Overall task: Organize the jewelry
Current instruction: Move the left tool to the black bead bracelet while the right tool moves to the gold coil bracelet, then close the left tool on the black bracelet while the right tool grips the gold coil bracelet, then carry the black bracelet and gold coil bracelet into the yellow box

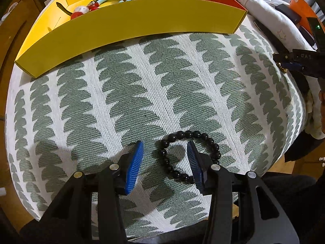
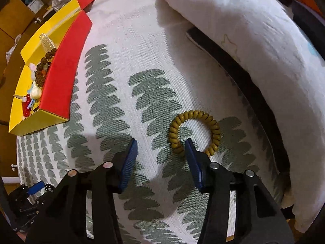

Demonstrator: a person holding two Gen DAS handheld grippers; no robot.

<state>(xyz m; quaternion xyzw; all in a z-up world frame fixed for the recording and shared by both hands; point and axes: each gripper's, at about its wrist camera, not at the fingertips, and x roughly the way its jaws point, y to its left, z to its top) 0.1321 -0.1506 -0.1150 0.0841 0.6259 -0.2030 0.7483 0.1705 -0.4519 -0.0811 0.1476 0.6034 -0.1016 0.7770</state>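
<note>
Left tool [image 1: 165, 147] pointing steeply down at the surface [image 1: 121, 93], a table spread with a white cloth patterned in grey-green leaf rows. Blue pads parted to a middling gap, gripping nothing. Black bead bracelet [image 1: 189, 154] lying flat on the cloth right under that tool: its left arc between the pads, its right arc passing behind and beyond the right-hand pad, which stands inside the loop. Whether that pad touches the beads, impossible to tell.

Right tool [image 2: 160, 145] likewise aimed down, pads apart at a middling gap and empty. Olive-yellow bead bracelet [image 2: 194, 133] flat on the cloth at the far right of this tool: the right-hand pad's tip over the near-left part of the ring, the rest of the ring beyond and to the right, outside the gap.

Yellow box [image 1: 130, 23] with a red side wall [image 2: 65, 69] far and to the left on the surface, well apart from both bracelets. Inside it, brown beads [image 2: 45, 61], pearly pieces and small red and white trinkets. White bedding [image 2: 254, 40] bunched along the far right.
</note>
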